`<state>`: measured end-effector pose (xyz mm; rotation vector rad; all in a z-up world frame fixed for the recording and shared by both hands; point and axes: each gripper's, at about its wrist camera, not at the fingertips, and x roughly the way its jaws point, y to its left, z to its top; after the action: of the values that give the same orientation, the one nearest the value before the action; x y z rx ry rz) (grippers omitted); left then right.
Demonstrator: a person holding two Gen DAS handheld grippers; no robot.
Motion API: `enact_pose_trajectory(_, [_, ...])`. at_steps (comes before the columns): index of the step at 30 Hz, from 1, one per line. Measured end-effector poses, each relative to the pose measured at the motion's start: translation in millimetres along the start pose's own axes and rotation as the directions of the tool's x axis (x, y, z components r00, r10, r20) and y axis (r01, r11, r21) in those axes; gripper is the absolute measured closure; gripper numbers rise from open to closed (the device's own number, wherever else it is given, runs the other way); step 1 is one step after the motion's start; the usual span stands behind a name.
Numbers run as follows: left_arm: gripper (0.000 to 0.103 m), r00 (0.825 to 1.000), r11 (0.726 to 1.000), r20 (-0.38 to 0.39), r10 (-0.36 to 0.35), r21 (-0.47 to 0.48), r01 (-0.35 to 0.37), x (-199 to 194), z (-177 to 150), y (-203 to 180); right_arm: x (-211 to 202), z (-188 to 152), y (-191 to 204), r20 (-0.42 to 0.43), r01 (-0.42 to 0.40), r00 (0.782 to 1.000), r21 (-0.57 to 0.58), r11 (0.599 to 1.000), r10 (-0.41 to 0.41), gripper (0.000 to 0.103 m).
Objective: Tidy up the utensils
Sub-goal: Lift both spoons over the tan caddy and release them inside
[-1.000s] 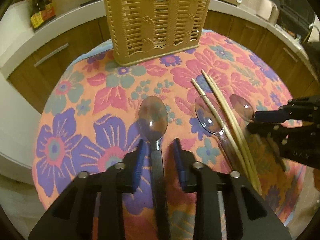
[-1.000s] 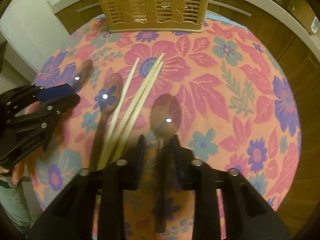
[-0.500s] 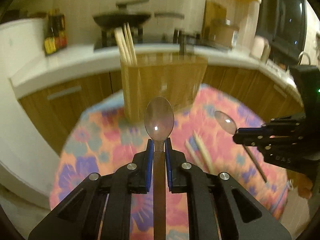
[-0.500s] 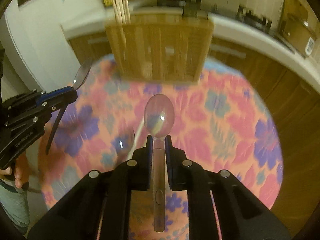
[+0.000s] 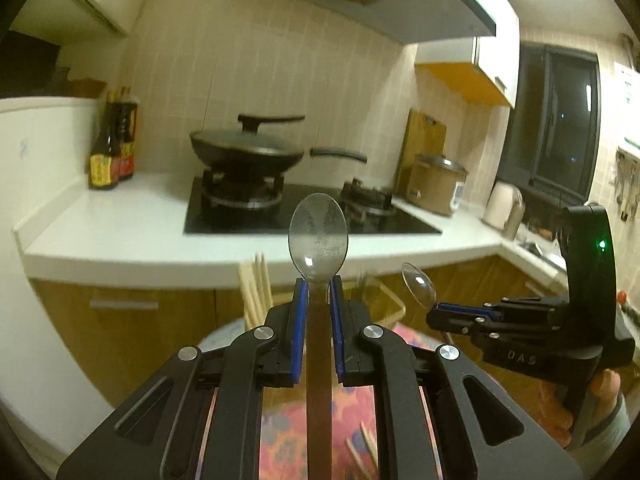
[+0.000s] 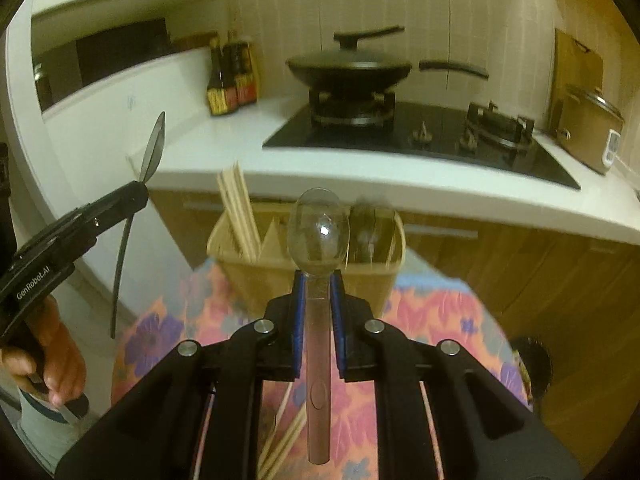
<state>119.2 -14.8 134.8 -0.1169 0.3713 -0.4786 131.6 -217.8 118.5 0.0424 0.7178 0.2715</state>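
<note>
Dim, yellowish indoor light from above; fisheye-bent edges, dark corners, slight blur.

Round table under a floral cloth (image 6: 432,312) bears a tan slatted basket (image 6: 256,276) and loose chopsticks (image 6: 286,438)

My left gripper (image 5: 318,292) is clamped on a clear spoon (image 5: 318,232) at the neck, bowl sticking up past the blue pads (image 5: 300,300), dark handle running back between the fingers. Right gripper (image 5: 434,312) comes in from the right edge, closed on a second clear spoon (image 5: 418,282) with its bowl tilted up-left; a hand (image 5: 600,396) wraps its grip. Below and behind my spoon I see the slatted basket (image 5: 386,300) with chopsticks (image 5: 254,288) standing in its left side (mostly hidden by the gripper). Floral tablecloth (image 5: 280,420) underneath, loose chopsticks (image 5: 366,444) lying on it. Background: lidded wok (image 5: 246,148) on the hob, sauce bottles (image 5: 114,140) at left, rice cooker (image 5: 436,184) at right.
</note>
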Motion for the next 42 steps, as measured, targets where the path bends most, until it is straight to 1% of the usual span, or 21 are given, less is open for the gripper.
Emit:
enact_pose_trajectory(3, [0.094, 0.999, 1.0, 0.035, -0.012, -0.011, 0.012, 10, 14, 1, 5, 18, -5, 0.04, 0.004, 0.999, 0.005, 1.0, -0.005, 0.093])
enact_pose_trajectory(5, [0.094, 0.999, 1.0, 0.044, -0.018, -0.018, 0.019, 18, 19, 5, 11, 31, -9, 0.055, 0.005, 0.998, 0.009, 1.0, -0.006, 0.093])
enact_pose_trajectory(10, [0.094, 0.998, 0.999, 0.056, -0.03, -0.033, 0.032, 45, 26, 14, 24, 52, -19, 0.118, 0.045, 0.992, 0.021, 0.999, -0.047, 0.093])
enact_pose_trajectory(13, [0.094, 0.997, 0.998, 0.075, -0.032, -0.052, 0.036, 61, 28, 20, 39, 66, -29, 0.131, 0.086, 0.987, 0.049, 0.995, -0.092, 0.093])
enact_pose_trajectory(15, [0.094, 0.995, 0.997, 0.091, -0.032, -0.072, 0.038, 68, 29, 26, 47, 73, -39, 0.158, 0.062, 0.985, 0.084, 0.995, -0.074, 0.093])
enact_pose_trajectory(19, [0.094, 0.992, 0.993, 0.125, -0.023, -0.109, 0.037, 85, 28, 36, 55, 78, -47, 0.255, 0.046, 0.964, 0.108, 0.993, -0.073, 0.093])
enact_pose_trajectory(22, [0.094, 0.989, 0.992, 0.149, -0.015, -0.118, 0.033, 96, 24, 42, 64, 71, -46, 0.319, 0.044, 0.945, 0.1, 0.994, -0.075, 0.093])
enact_pose_trajectory(25, [0.094, 0.984, 0.995, 0.176, 0.018, -0.101, 0.0, 103, 16, 42, 71, 62, -43, 0.376, 0.064, 0.922, 0.092, 0.994, -0.095, 0.093])
enact_pose_trajectory(28, [0.094, 0.978, 0.996, 0.203, 0.052, -0.085, -0.035, 106, 9, 42, 74, 55, -43, 0.41, 0.089, 0.904, 0.098, 0.991, -0.122, 0.093])
enact_pose_trajectory(30, [0.093, 0.965, 0.994, 0.246, 0.095, -0.078, -0.078, 104, 2, 41, 78, 53, -45, 0.409, 0.087, 0.905, 0.097, 0.991, -0.119, 0.093])
enact_pose_trajectory(32, [0.093, 0.959, 0.993, 0.259, 0.113, -0.067, -0.099, 105, -2, 41, 82, 50, -48, 0.401, 0.069, 0.91, 0.102, 0.992, -0.105, 0.093])
enact_pose_trajectory(33, [0.093, 0.961, 0.993, 0.253, 0.107, -0.065, -0.093, 106, -4, 41, 83, 48, -52, 0.393, 0.054, 0.915, 0.112, 0.992, -0.094, 0.092])
enact_pose_trajectory(34, [0.091, 0.962, 0.993, 0.248, 0.112, -0.064, -0.099, 105, -7, 41, 84, 47, -54, 0.383, 0.041, 0.92, 0.121, 0.992, -0.084, 0.092])
enact_pose_trajectory(35, [0.086, 0.962, 0.992, 0.245, 0.121, -0.058, -0.11, 102, -9, 40, 84, 45, -57, 0.371, 0.023, 0.926, 0.128, 0.992, -0.069, 0.092])
enact_pose_trajectory(36, [0.083, 0.962, 0.992, 0.243, 0.128, -0.053, -0.118, 100, -11, 40, 84, 42, -59, 0.353, 0.004, 0.934, 0.132, 0.991, -0.051, 0.092])
enact_pose_trajectory(38, [0.082, 0.964, 0.992, 0.233, 0.125, -0.057, -0.115, 93, -15, 41, 81, 36, -60, 0.333, -0.001, 0.942, 0.132, 0.991, -0.043, 0.091])
enact_pose_trajectory(39, [0.082, 0.967, 0.992, 0.225, 0.116, -0.07, -0.103, 88, -16, 43, 77, 32, -59, 0.327, -0.001, 0.944, 0.128, 0.992, -0.041, 0.089])
enact_pose_trajectory(42, [0.079, 0.974, 0.993, 0.205, 0.097, -0.092, -0.08, 75, -19, 48, 66, 20, -56, 0.313, 0.009, 0.948, 0.124, 0.992, -0.048, 0.089])
